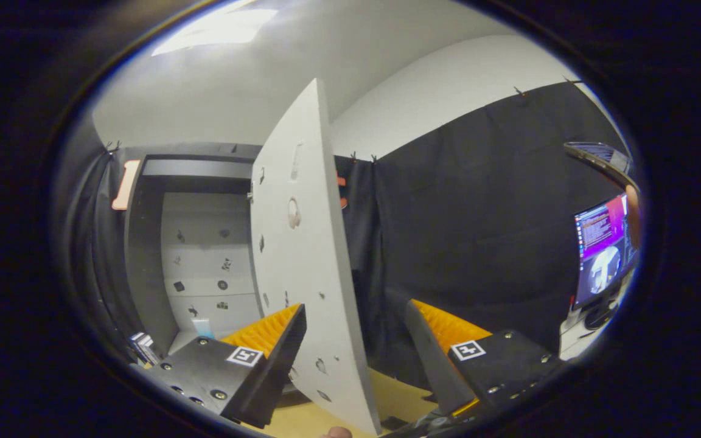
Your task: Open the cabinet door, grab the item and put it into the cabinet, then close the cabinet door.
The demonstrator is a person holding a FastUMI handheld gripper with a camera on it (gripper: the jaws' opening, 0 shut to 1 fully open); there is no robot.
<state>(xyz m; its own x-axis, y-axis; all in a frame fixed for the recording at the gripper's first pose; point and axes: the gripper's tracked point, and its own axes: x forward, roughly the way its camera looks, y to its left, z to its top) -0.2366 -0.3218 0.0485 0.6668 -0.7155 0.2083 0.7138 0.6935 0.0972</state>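
Standing open, the door (302,255) sits edge-on between the spread fingers of the gripper (356,353) (released, gripping nothing). The cabinet (204,255) lies far left. An item (203,327), perhaps, rests inside.

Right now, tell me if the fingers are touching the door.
Cannot tell. In the gripper view the open door stands between the spread fingers of the gripper; its edge overlaps the left finger, so neither contact nor gap shows plainly.

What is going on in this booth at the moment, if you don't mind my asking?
A person is working a handheld gripper at a white cabinet. The cabinet door is swung wide open, its edge standing between the spread fingers, which do not press on it. A small item sits low inside the cabinet. A monitor glows off to the side.
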